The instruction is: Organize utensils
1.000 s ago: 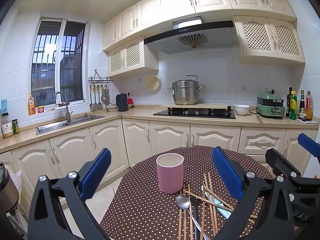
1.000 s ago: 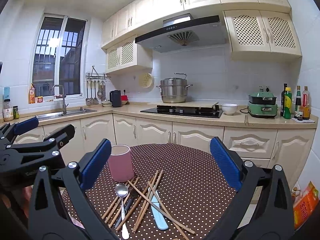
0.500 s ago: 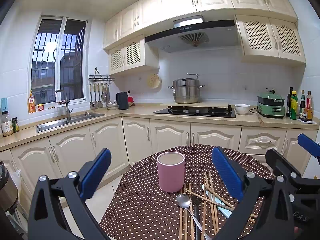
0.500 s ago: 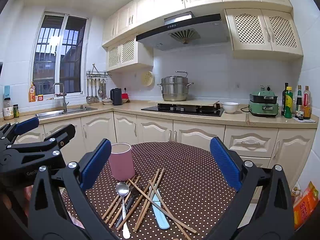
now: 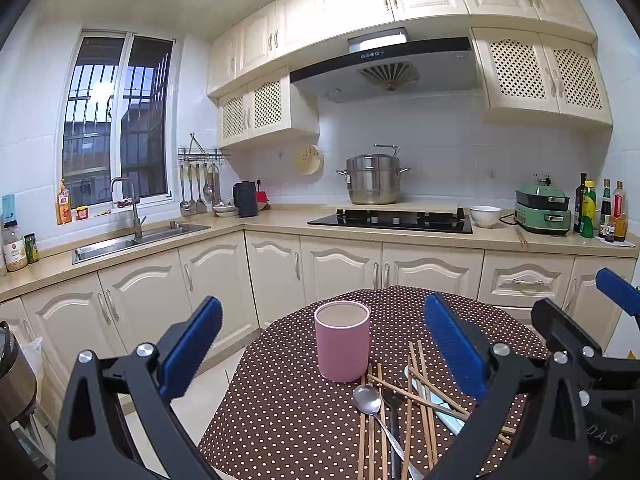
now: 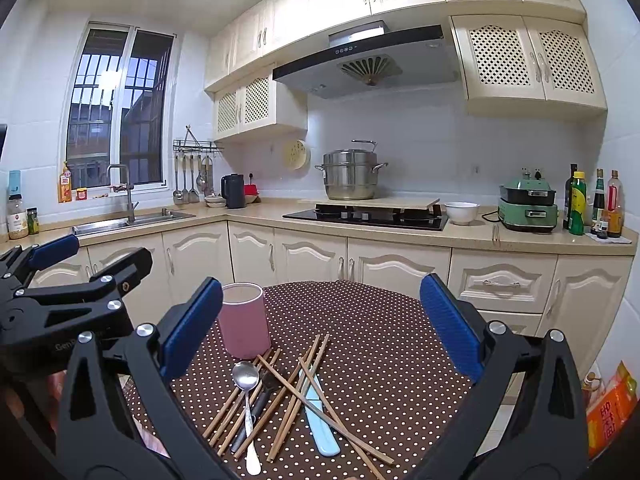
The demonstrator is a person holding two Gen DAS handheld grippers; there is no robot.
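Between open right tongs (image 6: 320, 332): utensils (image 6: 280, 396).

Both views bright & evenly lit by cool white indoor light, with a glowing strip on the range hood (image 5: 378, 35) and dim bluish dusk at the window (image 6: 116, 112). Shadows soft, no harsh glare, focus sharp w/ no motion blur. Strong fisheye bend at edges, cabinets (image 5: 544, 76) curve, corners vignette to black.

Partly legible: "DAS" on the right gripper (image 5: 618, 292), "Gen" on the left gripper (image 6: 98, 258).
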